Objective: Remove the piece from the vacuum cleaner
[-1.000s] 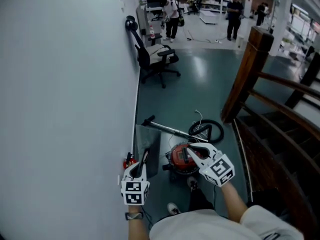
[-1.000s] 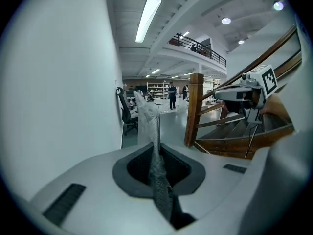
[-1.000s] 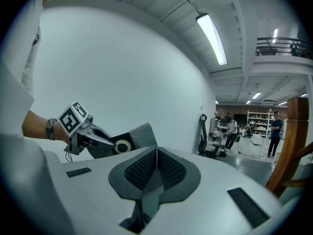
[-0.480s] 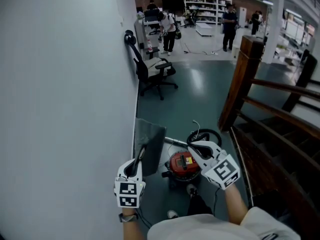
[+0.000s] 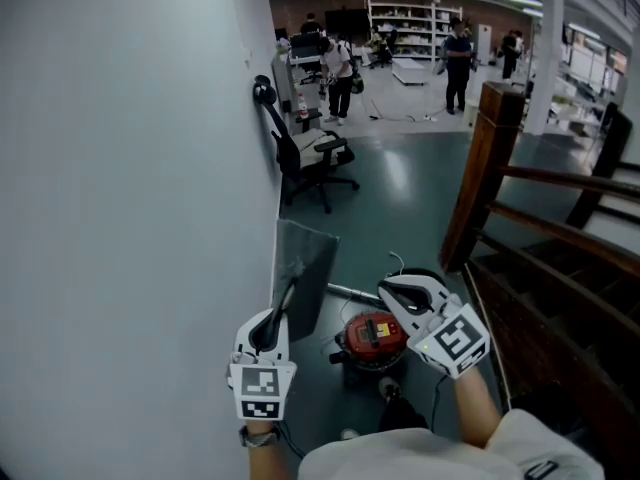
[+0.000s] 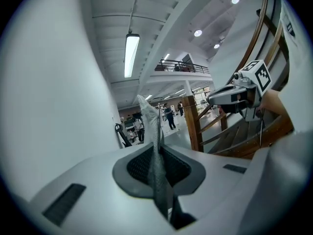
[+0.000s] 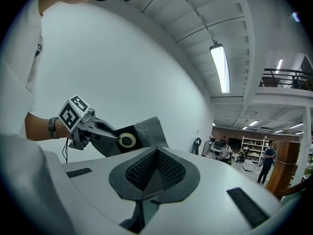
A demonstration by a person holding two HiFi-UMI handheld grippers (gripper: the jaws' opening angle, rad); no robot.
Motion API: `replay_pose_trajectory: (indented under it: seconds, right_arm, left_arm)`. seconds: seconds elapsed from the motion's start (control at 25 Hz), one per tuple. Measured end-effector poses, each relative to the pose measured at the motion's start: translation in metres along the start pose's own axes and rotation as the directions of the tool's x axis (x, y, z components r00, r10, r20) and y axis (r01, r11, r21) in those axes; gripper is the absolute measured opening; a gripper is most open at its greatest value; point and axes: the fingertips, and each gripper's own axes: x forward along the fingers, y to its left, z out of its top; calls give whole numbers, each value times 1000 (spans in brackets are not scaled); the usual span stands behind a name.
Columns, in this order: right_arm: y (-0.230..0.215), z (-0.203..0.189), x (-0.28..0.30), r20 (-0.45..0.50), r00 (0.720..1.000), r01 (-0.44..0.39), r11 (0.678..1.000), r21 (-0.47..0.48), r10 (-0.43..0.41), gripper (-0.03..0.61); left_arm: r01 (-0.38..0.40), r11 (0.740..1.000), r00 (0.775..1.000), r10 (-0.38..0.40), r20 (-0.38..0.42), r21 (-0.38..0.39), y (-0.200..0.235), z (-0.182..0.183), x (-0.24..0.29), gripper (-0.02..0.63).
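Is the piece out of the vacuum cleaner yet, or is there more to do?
Looks done: the grey piece is off the red vacuum cleaner, which sits on the floor below. In hand: the left claw is shut on the piece's edge, holding it up beside the wall. The right claw is shut on nothing. Left: probably just putting the piece down somewhere.
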Motion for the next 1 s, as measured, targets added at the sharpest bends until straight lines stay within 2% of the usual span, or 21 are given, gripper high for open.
replay_pose_trajectory:
  seconds: [0.44, 1.0]
  right_arm:
    - [2, 13, -1, 12, 1000, 4, 999, -41, -4, 28]
    - [5, 7, 8, -25, 1000, -1, 998, -61, -1, 28]
  left_arm:
    - [-5, 1000, 999, 5, 42, 1, 3, 17, -6, 26]
    - [-18, 999, 1000, 18, 14, 28, 7, 7, -4, 26]
